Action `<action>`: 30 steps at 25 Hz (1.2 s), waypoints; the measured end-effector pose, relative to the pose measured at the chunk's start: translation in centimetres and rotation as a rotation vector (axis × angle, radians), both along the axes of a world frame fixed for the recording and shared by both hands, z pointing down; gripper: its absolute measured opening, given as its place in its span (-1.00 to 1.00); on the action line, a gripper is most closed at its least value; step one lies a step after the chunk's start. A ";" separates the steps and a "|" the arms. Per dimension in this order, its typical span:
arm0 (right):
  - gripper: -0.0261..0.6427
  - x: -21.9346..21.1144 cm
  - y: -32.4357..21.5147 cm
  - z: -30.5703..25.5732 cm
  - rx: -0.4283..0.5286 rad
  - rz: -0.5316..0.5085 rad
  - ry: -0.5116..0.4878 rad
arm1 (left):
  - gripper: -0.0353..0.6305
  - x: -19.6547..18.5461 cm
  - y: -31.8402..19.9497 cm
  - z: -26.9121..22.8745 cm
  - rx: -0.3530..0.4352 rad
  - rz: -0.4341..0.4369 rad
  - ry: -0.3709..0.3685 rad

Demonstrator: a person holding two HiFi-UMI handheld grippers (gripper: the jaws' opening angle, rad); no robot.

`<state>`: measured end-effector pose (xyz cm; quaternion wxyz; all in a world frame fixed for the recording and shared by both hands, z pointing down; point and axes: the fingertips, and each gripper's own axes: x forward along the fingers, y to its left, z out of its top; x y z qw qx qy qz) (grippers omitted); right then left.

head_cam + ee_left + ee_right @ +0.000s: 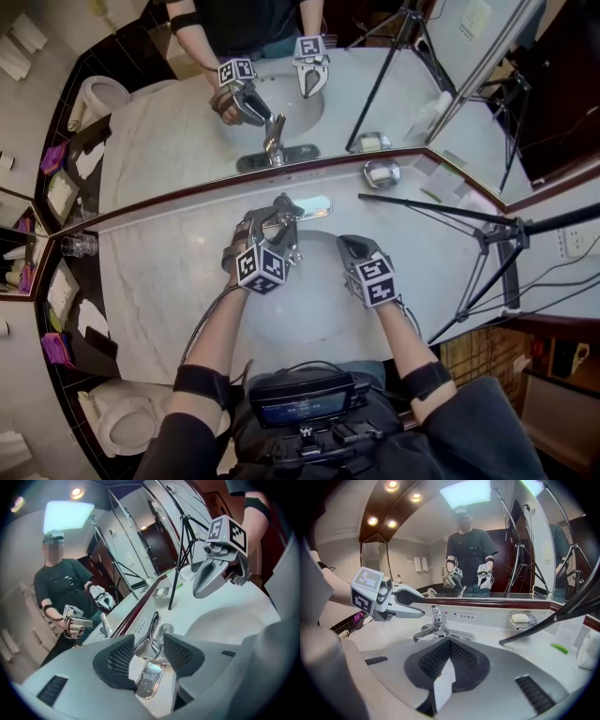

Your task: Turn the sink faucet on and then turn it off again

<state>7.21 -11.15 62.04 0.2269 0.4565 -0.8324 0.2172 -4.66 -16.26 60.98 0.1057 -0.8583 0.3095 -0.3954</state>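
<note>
Black mesh pads [121, 657] of the left gripper [149, 649] fill the bottom of its own view. They stand apart with the chrome lever [153, 623] of the sink faucet [149, 641] between them. I see a sliver of gap on each side, so I read the jaws as straddling the lever, not yet pinching it. The faucet sits on its deck plate [150, 682] at the back of the marble counter [159, 272], just under the mirror and behind the basin [309, 314]. The right gripper [449, 644] hangs over the basin with its jaws pressed together and nothing in them, well clear of the faucet. I can make out no stream from the spout [423, 633].

My judgement on handling: the lever is rigid polished metal, fixed to the counter, so it pivots rather than comes away. Chrome is slick and may be wet, so I'd close squarely on its flat sides. Gripping toward the free upper end gives leverage, and the swing should be gentle.
</note>
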 end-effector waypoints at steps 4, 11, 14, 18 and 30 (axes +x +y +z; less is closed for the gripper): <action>-0.86 0.7 -0.1 -0.1 -0.002 0.016 0.001 | -0.27 1.4 -1.0 0.8 0.001 0.051 -0.048; -0.86 1.6 -0.2 0.9 -0.002 0.027 -0.001 | -0.27 3.0 -1.8 2.2 -0.008 0.116 -0.123; -0.86 1.6 0.0 1.2 -0.012 0.026 -0.002 | -0.27 3.6 -1.3 3.1 -0.021 0.143 -0.146; -0.86 1.7 -0.1 1.2 -0.011 0.029 -0.004 | -0.27 3.8 -0.9 3.6 -0.042 0.140 -0.133; -0.86 0.2 -0.1 1.2 -0.019 0.016 -0.014 | -0.36 4.0 -0.8 3.8 -0.033 0.128 -0.125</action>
